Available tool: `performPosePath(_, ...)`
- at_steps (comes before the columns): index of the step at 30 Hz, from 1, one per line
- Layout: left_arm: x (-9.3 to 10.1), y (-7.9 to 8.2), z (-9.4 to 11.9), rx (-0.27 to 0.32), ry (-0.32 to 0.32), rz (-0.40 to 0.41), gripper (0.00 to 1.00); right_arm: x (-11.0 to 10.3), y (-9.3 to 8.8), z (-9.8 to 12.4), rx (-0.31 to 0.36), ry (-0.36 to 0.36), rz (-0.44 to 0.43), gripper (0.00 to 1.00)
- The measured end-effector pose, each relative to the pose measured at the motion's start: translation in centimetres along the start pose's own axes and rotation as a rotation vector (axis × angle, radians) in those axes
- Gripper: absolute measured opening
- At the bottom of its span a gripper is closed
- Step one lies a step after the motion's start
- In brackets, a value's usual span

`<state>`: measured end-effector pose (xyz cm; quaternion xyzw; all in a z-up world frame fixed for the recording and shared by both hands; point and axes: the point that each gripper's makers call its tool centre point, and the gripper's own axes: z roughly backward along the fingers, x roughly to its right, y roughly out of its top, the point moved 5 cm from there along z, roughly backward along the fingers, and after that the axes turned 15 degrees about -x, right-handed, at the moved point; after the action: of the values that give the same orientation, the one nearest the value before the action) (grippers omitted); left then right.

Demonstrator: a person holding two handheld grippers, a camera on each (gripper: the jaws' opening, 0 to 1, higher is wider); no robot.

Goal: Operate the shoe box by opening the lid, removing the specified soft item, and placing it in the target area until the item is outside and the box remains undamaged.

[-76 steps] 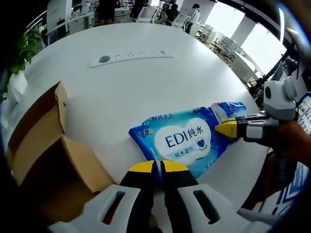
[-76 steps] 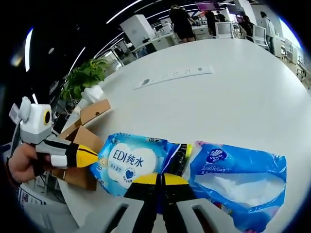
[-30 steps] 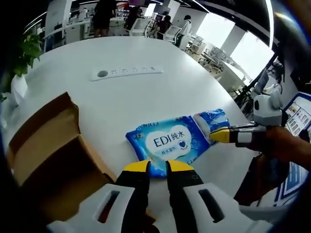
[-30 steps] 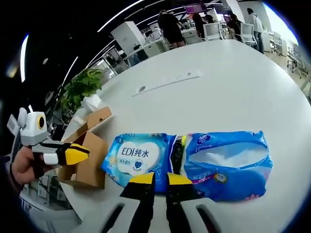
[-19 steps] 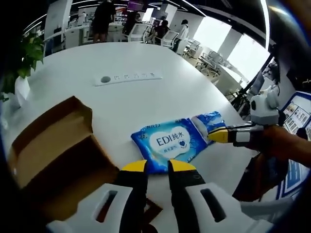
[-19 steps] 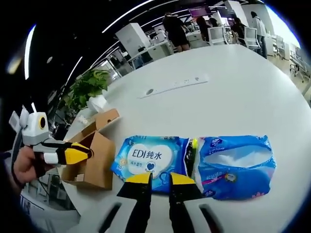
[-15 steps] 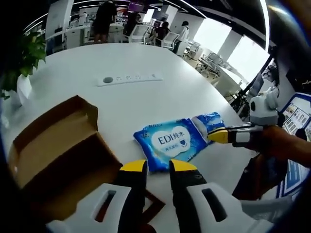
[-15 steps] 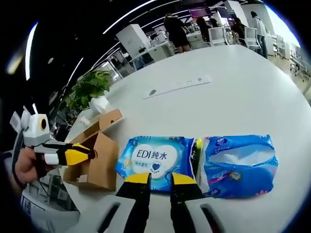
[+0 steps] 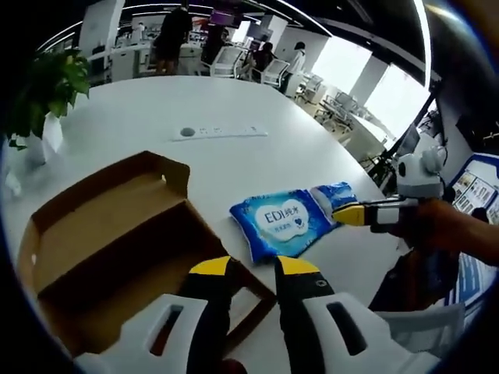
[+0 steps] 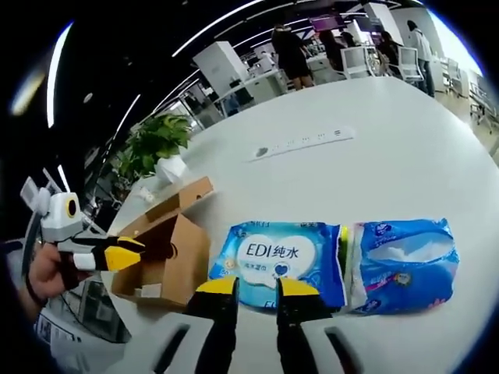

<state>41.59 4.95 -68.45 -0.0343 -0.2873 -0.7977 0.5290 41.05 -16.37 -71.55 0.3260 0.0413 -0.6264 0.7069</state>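
The open brown shoe box (image 9: 117,234) lies on the white table (image 9: 226,167), its lid folded back and its inside bare. To its right a blue EDI wet-wipes pack (image 9: 282,223) lies flat on the table, with a blue tissue pack (image 9: 335,195) just beyond it. My left gripper (image 9: 253,269) hovers over the box's near corner, open, nothing between its yellow tips. In the right gripper view the wipes pack (image 10: 273,261) lies just ahead of my right gripper (image 10: 257,287), which is open and holds nothing. The tissue pack (image 10: 401,261) lies on its right and the box (image 10: 168,257) on its left.
A white power strip (image 9: 222,132) lies farther across the table. A potted plant (image 9: 47,97) stands at the table's left edge. The right gripper (image 9: 366,214), held by a hand, reaches in by the tissue pack. The left gripper (image 10: 109,253) hangs beside the box. Office desks and people stand beyond.
Both grippers, earlier shut on the wipes pack's edges, have opened and pulled back. The pack now rests on the table beside the tissue pack.
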Motion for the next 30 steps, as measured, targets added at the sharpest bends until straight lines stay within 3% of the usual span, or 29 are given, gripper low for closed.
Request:
performPosePath(11, -1.9, -1.7, 3.1, 0.044, 0.005, 0.043, 0.22, -2.9, 0.0, -0.8, 0.005, 0.035, 0.022, 0.18)
performPosePath(17, -4.2, -2.7, 4.6, 0.063, 0.019, 0.069, 0.22, -4.6, -0.5, -1.6, -0.017, 0.045, 0.053, 0.18)
performPosePath(30, -6.9, -4.7, 7.5, 0.081, 0.034, 0.084, 0.24, -7.4, -0.7, -2.7, -0.03, 0.068, 0.073, 0.2)
